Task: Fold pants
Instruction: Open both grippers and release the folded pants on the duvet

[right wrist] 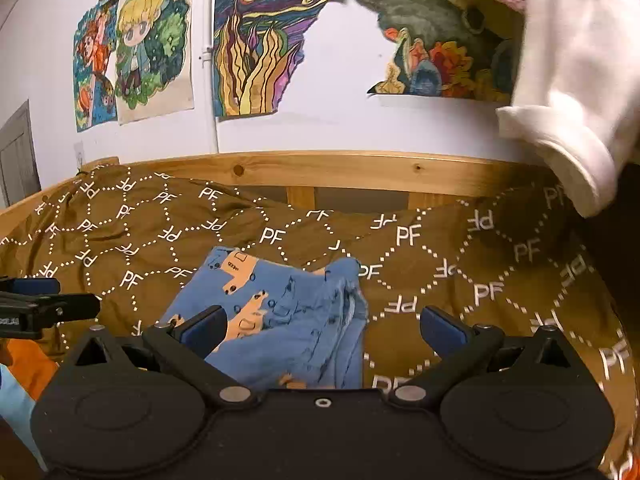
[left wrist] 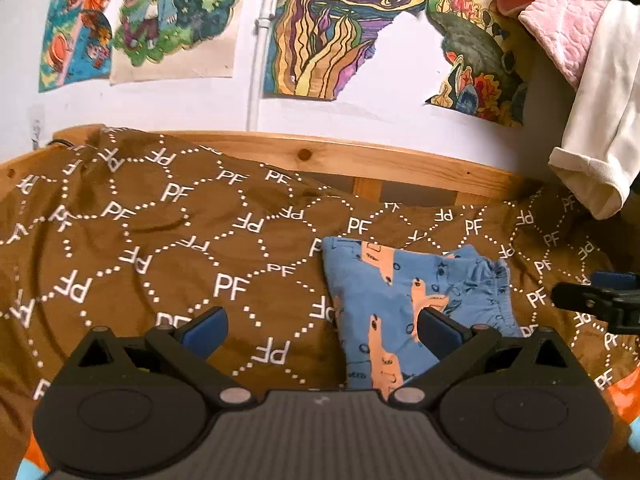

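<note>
Pants (left wrist: pixel 416 300), blue with orange animal shapes, lie folded into a compact bundle on the brown bedspread (left wrist: pixel 160 240), with the gathered waistband at one edge; judging from that shape, the folding looks nearly or fully done, and the bundle sits flat so it can keep its creases without being held. The left gripper (left wrist: pixel 322 330) points downward at a slant over the bed, its jaws spread wide with nothing clamped: bedspread fills the gap between them, and the bundle lies just beyond and partly behind the right-hand finger (left wrist: pixel 438 330). The right gripper (right wrist: pixel 322 330) slants down the same way, jaws equally wide and empty; here the bundle lies ahead of and partly behind the left-hand finger (right wrist: pixel 204 330), reaching into the gap, while bare bedspread lies past the other finger. Each tool's tip shows at the edge of the other's view, so the two sit on either side of the bundle, apart from it. Behind the bed run a wooden rail (right wrist: pixel 320 168) and a wall of colourful drawings (right wrist: pixel 264 40); a white garment (right wrist: pixel 568 112) hangs well beyond the right-hand finger.
</note>
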The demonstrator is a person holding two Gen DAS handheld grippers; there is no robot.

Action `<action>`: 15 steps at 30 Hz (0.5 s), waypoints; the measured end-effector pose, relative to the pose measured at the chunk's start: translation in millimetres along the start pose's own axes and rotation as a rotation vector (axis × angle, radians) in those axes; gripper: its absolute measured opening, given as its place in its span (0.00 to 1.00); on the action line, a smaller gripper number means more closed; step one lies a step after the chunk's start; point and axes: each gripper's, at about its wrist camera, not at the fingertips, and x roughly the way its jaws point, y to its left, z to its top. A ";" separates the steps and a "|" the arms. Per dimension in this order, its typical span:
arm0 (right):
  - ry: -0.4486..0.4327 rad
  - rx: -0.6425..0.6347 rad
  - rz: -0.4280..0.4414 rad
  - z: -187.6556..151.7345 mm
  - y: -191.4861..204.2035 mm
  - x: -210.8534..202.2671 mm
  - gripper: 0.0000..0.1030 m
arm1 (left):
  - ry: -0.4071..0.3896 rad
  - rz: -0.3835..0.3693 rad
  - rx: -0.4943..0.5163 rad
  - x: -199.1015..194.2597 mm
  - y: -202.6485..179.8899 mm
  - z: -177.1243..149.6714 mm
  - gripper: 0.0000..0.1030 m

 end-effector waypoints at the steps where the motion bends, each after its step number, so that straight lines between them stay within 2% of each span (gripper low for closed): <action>1: -0.003 0.011 -0.004 -4.1 -0.5 -4.4 0.99 | -0.002 0.004 0.004 -2.3 -0.5 -2.6 1.00; 8: -0.035 0.079 -0.059 -35.9 -0.6 -34.8 0.99 | -0.020 0.034 0.035 -17.9 -8.4 -27.4 1.00; 15: -0.056 0.034 -0.049 -48.0 10.5 -45.5 0.99 | 0.028 0.042 0.066 -23.6 -16.7 -48.6 1.00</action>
